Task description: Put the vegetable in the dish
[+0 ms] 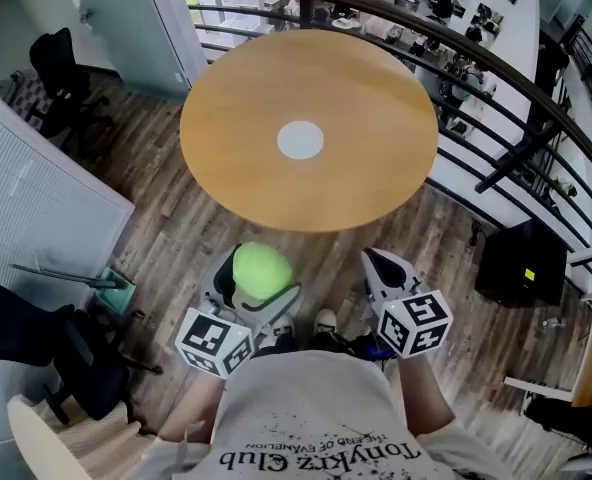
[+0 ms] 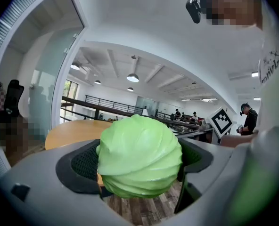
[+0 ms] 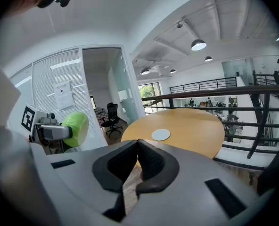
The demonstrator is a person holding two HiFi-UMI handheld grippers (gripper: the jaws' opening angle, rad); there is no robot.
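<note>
The left tongs hold the vegetable, a round pale green head like a small cabbage. The jaws stand wide around it and press on both its sides. The right tongs are closed together with nothing between them. The vegetable is not yet over the counter: in the head view it hangs above the wooden floor, just before the counter's near edge. The dish, small, flat and white, lies at the centre of the round counter, well apart from the vegetable.

The step in hand seems to be the carry to the dish. To do it well, the person should step closer and bring the left tongs forward over the near edge, level and without squeezing harder. The vegetable is round and may roll, so it is better to lower it until it touches the middle of the dish and only then open the jaws slowly. The right tongs can wait beside the dish, ready to stop it if it rolls.
</note>
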